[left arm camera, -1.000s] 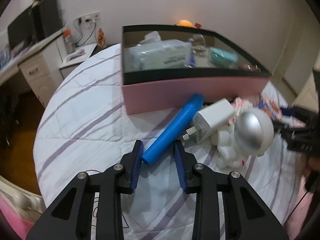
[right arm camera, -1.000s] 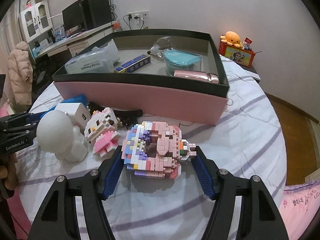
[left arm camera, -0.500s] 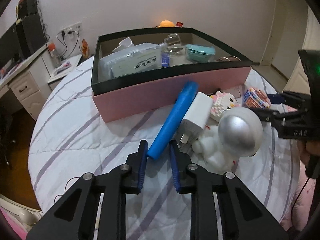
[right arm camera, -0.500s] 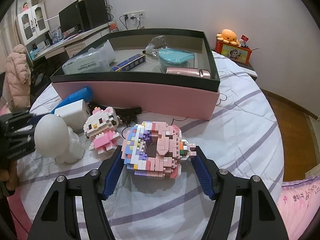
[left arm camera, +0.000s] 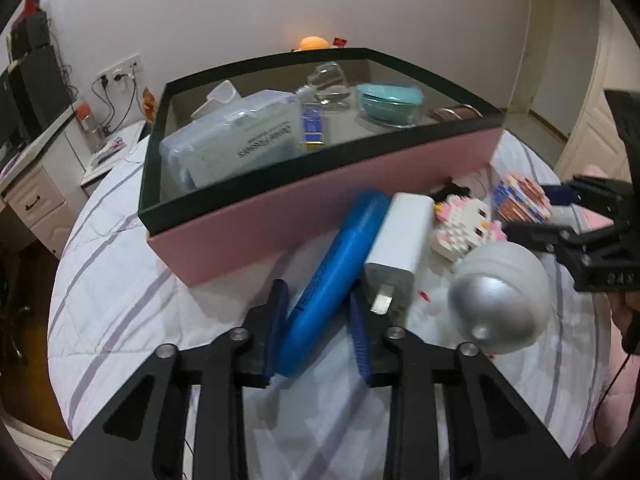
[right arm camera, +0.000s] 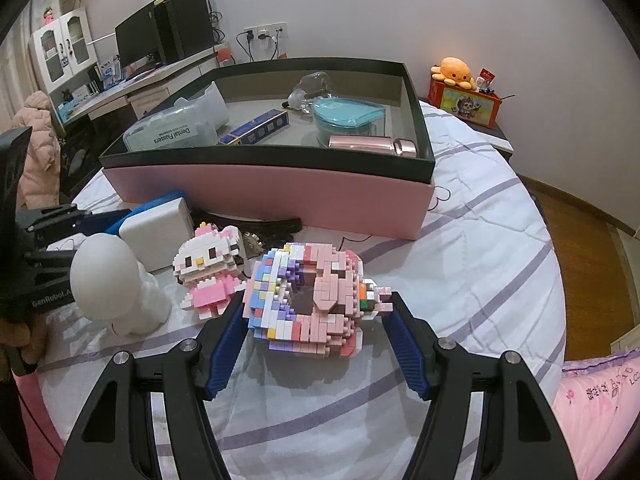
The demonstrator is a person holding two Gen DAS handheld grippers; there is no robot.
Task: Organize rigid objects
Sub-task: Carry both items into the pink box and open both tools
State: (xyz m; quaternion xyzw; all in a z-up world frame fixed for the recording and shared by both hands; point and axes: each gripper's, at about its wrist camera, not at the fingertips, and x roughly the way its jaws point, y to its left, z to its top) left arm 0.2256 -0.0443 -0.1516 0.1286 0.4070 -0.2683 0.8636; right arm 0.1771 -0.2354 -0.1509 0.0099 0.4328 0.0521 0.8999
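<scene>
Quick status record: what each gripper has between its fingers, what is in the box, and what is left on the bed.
left gripper: shut on blue tube, near end
right gripper: straddles brick donut, grip not confirmed
pink box: holds flosser case, teal container, pink flask, blue carton
loose on bed: white charger, brick cat, astronaut figure

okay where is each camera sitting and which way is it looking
Left wrist: on the left gripper, looking down its fingers at the blue tube between them; right gripper at right edge.
Right wrist: on the right gripper, facing the brick donut; left gripper at left edge.
Shared: pink box, white charger, astronaut figure.
</scene>
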